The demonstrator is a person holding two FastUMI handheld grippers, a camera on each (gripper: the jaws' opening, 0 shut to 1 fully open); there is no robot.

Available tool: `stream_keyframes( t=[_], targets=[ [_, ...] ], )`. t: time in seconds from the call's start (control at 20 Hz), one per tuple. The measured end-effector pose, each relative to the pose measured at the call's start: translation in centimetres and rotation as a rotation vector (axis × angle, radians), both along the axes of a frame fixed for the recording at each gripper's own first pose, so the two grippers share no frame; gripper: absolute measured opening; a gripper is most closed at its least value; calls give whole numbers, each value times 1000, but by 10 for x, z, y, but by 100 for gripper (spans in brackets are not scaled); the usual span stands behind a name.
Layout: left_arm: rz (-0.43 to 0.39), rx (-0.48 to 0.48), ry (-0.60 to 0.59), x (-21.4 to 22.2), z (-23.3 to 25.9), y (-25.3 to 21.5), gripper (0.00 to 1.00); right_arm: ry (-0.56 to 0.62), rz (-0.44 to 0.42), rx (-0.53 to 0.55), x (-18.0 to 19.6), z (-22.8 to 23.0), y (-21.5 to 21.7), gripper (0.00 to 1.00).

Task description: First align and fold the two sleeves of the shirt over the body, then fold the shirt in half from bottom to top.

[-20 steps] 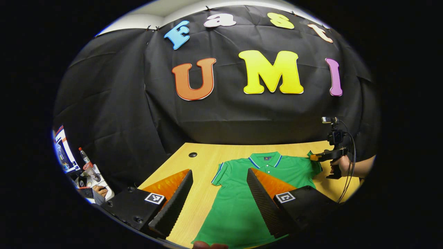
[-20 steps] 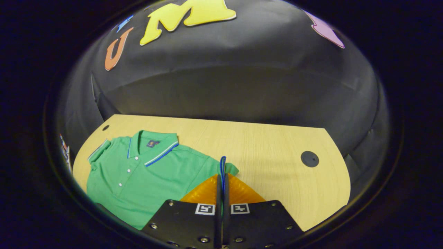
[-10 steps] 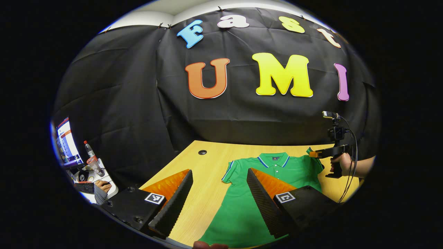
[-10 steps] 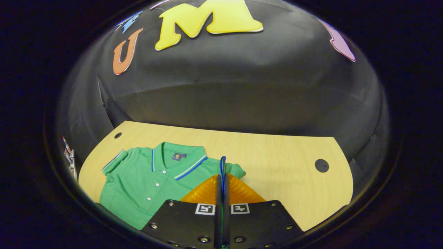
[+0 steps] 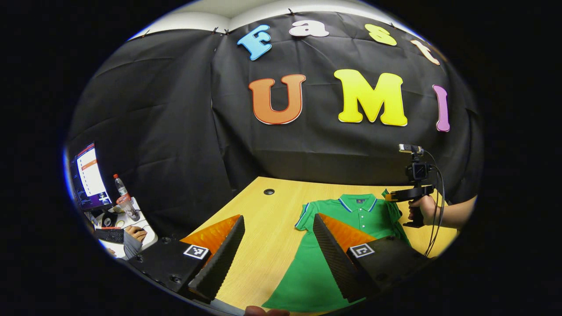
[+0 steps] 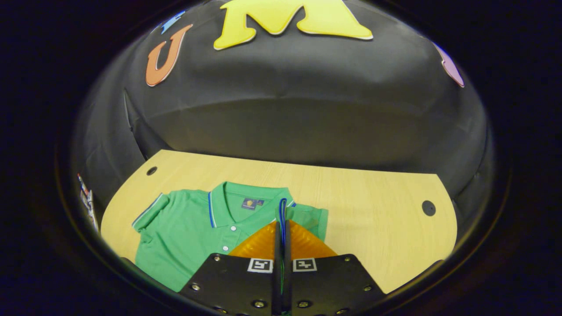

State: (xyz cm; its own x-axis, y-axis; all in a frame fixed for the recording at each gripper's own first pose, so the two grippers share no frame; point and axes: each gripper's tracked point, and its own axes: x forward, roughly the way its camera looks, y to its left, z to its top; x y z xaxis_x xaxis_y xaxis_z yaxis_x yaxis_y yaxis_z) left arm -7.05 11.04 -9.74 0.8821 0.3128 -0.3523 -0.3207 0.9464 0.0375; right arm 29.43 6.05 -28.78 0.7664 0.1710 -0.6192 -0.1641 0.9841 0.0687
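Green polo shirt (image 6: 189, 228) lies front-up on the pale wooden surface (image 6: 360, 206), collar (image 6: 246, 197) toward the black cloth wall and body running back toward the person. Its right sleeve (image 6: 307, 217) is pinched at the blue-striped cuff by the right hand-held gripper (image 6: 281, 219), whose two fingers are pressed together on the fabric with no gap between them. Over the past second this sleeve has travelled inward: it lay out over bare wood beside the shoulder, and now it sits just beside the collar, lifted and doubled over the chest. In the left gripper view the same gripper (image 5: 393, 196) hangs above the shirt's shoulder, held by a hand (image 5: 417, 210) with cables trailing from it. That suggests the first sleeve fold is well under way but not yet laid flat or released. The left sleeve (image 6: 147, 213) is flat and spread out to the side, untouched. The left hand-held gripper (image 5: 279, 239) is held wide, empty, above the near edge of the surface with the shirt's lower body (image 5: 307, 276) between and below its fingers; the view has swung leftward over the same second, so this hand looks to be drifting toward the left sleeve. Off to the far left stand a monitor (image 5: 88, 175) and a bottle (image 5: 120, 188) on a side desk.
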Motion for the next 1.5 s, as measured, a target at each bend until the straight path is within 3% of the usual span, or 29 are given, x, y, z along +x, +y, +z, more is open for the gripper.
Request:
stream_keyframes(
  t=[0.2,0.4,0.45,0.5,0.55,0.65,0.75,0.95,1.05,1.3,1.5],
  targets=[
    [13,-5,3,-3,-1,10,100,30,1,9,-4,-5,17,5],
    [6,-13,3,-2,-2,14,100,7,23,51,-7,9,35,15],
    [2,-16,1,-1,-2,14,100,-4,29,49,-7,15,35,28],
    [-3,-20,-3,0,-1,14,100,-17,32,43,-8,20,35,28],
    [-12,-22,-10,1,1,14,100,-28,31,34,-9,26,33,38],
    [-34,-24,-28,7,4,12,100,-51,28,32,-13,41,28,41],
    [-62,-35,-49,14,7,11,100,-73,25,27,-25,57,21,66],
    [-162,-62,-101,38,16,-2,100,-130,13,10,-59,95,4,67],
    [-214,-48,-121,52,17,-3,100,-170,12,6,-82,121,-2,86],
    [-352,-78,-154,91,9,-10,100,-239,31,-19,-146,172,-13,86],
    [-412,-121,-121,128,-22,-10,100,-274,49,-57,-191,202,-21,86]
  ],
)
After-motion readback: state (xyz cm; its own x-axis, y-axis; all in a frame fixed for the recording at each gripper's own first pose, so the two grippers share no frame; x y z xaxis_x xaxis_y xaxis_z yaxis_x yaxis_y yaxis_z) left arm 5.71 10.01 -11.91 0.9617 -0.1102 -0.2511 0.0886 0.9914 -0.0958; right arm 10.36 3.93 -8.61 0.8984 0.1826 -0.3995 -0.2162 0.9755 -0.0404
